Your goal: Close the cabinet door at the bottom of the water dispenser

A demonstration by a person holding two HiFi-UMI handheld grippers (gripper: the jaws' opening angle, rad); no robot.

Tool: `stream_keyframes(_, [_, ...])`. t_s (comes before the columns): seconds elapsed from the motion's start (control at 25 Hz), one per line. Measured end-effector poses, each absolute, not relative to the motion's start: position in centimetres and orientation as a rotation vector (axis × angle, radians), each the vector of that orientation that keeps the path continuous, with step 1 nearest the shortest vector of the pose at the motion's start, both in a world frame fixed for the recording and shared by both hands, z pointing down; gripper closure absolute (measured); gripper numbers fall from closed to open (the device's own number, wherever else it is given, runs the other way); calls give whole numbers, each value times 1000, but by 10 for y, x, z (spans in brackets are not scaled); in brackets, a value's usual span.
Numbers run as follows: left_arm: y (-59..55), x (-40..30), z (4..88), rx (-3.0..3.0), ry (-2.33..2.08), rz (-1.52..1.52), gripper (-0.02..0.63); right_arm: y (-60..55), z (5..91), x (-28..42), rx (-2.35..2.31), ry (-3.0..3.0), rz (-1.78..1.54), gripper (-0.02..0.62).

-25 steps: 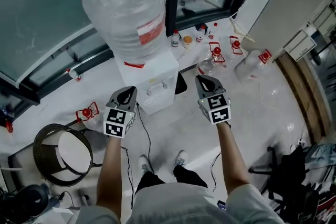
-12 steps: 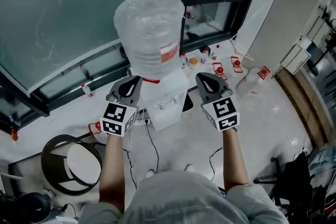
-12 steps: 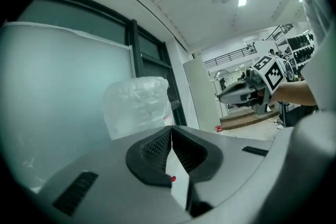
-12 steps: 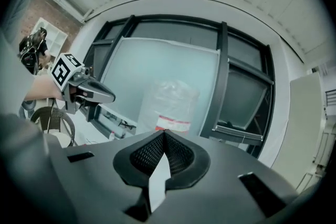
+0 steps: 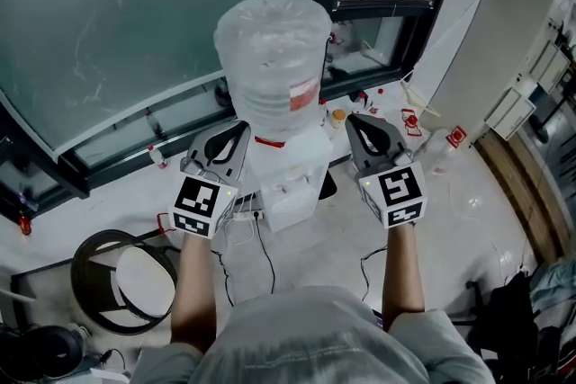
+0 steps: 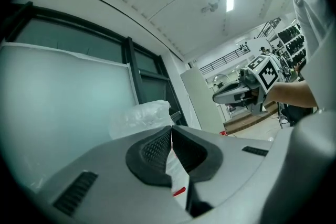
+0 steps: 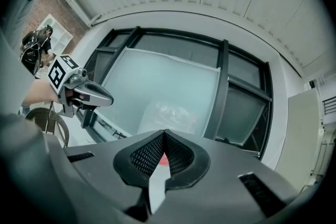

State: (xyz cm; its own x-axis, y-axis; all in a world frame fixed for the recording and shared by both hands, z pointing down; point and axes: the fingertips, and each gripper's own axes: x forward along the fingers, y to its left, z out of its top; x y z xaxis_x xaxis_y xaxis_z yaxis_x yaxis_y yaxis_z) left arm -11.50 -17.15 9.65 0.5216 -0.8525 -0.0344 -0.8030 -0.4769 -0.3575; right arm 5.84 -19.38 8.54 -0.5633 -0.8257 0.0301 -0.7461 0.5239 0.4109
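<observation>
The white water dispenser [image 5: 290, 177] stands on the floor by the window, with a plastic-wrapped bottle [image 5: 273, 67] on top. From above its bottom cabinet door is hidden; only a dark shape [image 5: 328, 185] shows at its base on the right. My left gripper [image 5: 230, 136] hovers at the dispenser's left and my right gripper [image 5: 366, 129] at its right, both shut, empty and clear of it. In the left gripper view the left gripper [image 6: 170, 129] points level past the bottle [image 6: 142, 118] with the right gripper [image 6: 242, 93] beyond. The right gripper [image 7: 164, 134] faces the bottle [image 7: 169, 115] and the left gripper [image 7: 83, 93].
A round black basket [image 5: 83, 258] sits on the floor at the lower left. Small red-capped items [image 5: 411, 119] and a clear bottle [image 5: 441, 145] lie right of the dispenser. A cable [image 5: 264, 249] runs across the floor. Glass panels [image 5: 135, 22] stand behind.
Both grippers have risen together beside the dispenser, from low by its body to near its top. The head camera rose too, so the legs and feet are hidden now.
</observation>
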Motion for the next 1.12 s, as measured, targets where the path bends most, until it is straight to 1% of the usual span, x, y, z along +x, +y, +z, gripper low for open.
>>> stream_keyframes(0.4, [-163,-109,78,-2409,1344,-186,586,-189,81,53,1309,-2524,-577,566])
stream_keyframes(1.12, [-160,-105,99,-2450,1361,-225,586,-186,96,61,1293,-2499,-541,566])
